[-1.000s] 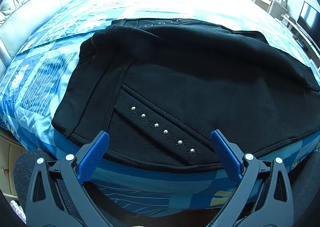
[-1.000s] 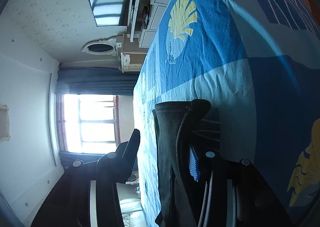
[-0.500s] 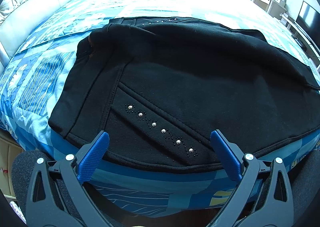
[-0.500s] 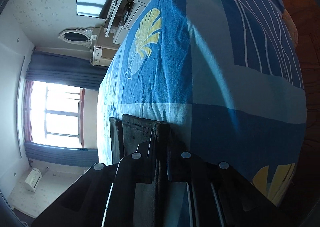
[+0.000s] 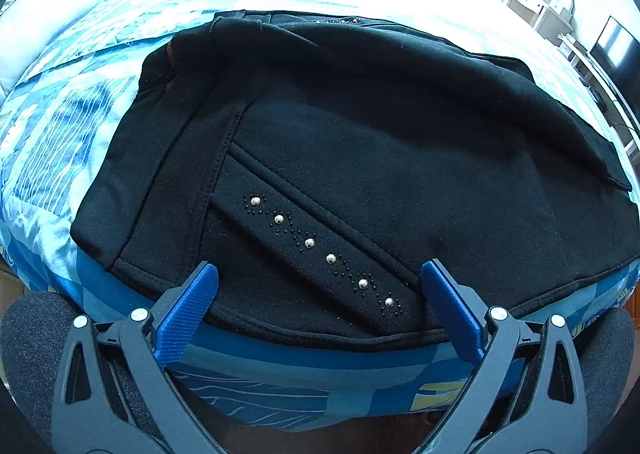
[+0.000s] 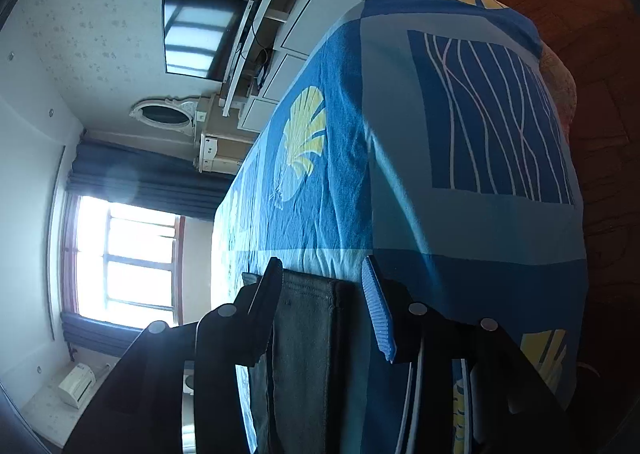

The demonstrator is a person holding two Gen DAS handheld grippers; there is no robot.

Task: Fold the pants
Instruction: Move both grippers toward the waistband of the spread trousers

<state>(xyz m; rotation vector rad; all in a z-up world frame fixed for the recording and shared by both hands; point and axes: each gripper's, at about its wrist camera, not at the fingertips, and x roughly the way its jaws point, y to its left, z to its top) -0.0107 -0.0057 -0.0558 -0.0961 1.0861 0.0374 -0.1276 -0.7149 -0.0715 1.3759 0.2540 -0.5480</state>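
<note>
Pants (image 5: 360,142): black, doubled over, spread across the centre of the left view on the blue bedspread (image 5: 52,142).
Handling: likely soft, limp, fairly thick; best taken at hems or waistband.
Long axis: left to right; waistband at left.
Left gripper (image 5: 318,286): wide open over the studded pocket, holding nothing.
Right gripper (image 6: 322,274): jaws opening, hem end (image 6: 306,326) between them, unpinched.

Bright window (image 6: 132,258); wall television (image 6: 202,34); blue bedspread (image 6: 340,182).
</note>
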